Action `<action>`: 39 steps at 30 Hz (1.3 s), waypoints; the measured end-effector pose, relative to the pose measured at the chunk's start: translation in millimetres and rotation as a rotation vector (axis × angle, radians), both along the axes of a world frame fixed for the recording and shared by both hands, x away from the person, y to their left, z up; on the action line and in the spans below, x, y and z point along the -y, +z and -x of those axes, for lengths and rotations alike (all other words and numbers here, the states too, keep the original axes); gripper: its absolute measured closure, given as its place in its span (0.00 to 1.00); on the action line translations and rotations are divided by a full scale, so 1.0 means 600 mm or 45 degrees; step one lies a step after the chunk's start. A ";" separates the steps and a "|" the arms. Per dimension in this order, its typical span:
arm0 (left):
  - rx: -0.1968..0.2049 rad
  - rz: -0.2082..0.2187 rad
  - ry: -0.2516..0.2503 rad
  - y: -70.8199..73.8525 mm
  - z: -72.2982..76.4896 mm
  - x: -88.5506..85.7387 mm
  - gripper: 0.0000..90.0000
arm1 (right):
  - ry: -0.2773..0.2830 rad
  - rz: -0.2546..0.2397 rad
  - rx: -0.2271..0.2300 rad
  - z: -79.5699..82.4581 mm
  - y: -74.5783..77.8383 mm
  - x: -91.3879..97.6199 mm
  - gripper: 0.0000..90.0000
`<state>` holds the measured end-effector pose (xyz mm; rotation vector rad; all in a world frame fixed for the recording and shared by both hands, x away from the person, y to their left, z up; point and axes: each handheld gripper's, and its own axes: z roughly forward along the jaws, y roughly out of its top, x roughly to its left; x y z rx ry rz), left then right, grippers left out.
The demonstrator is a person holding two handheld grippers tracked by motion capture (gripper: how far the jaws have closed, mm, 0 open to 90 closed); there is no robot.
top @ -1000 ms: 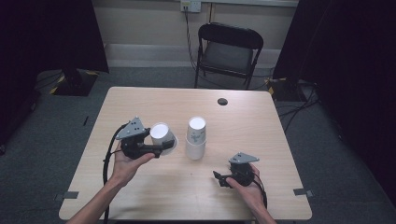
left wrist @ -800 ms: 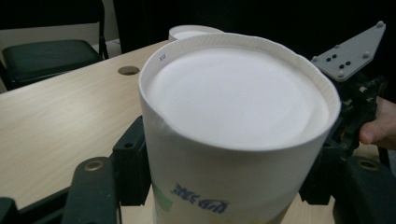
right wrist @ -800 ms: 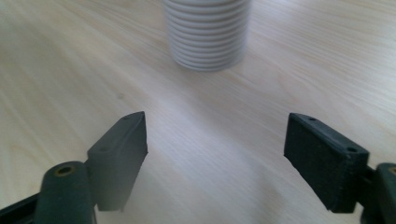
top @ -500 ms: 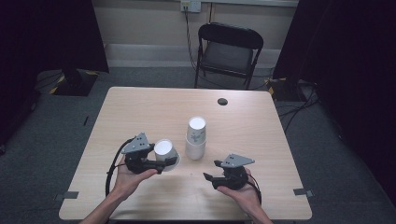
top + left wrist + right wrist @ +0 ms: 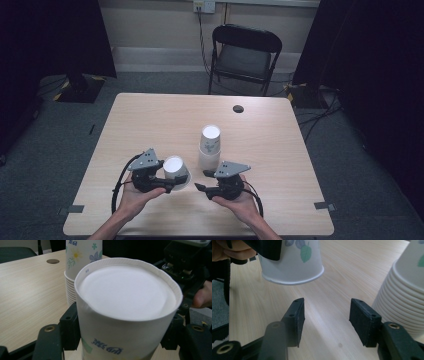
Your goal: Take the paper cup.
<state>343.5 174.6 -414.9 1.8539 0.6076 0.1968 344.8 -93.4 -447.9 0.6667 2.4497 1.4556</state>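
Note:
My left gripper (image 5: 170,181) is shut on a white flower-printed paper cup (image 5: 175,169), held upside down with its base up, near the table's front left. In the left gripper view that cup (image 5: 125,302) sits between the black jaws. A stack of the same cups (image 5: 210,147) stands upside down at the table's middle, just behind and to the right. My right gripper (image 5: 202,181) points left toward the held cup. Its jaws stand open and hold nothing (image 5: 327,320). In the right gripper view the cup's rim (image 5: 292,277) hangs a little above the wood, and the stack (image 5: 404,302) is at the right.
The light wooden table (image 5: 150,120) has a small dark round grommet (image 5: 238,108) near its far edge. A black folding chair (image 5: 245,55) stands behind the table. Cables trail from both grippers toward the front edge.
My left gripper has carried the cup toward the front edge, away from the stack. My right gripper has moved left, closer to the cup.

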 end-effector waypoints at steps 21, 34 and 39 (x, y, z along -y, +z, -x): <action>-0.048 0.062 -0.148 0.001 0.019 0.028 0.37 | 0.070 -0.052 0.036 0.016 -0.008 -0.012 0.68; -0.101 0.064 -0.163 -0.012 0.015 0.026 0.37 | 0.058 -0.071 0.053 0.015 -0.004 -0.001 0.72; -0.164 0.114 -0.193 -0.018 0.009 0.022 0.37 | 0.065 -0.089 0.065 0.014 -0.002 0.002 0.71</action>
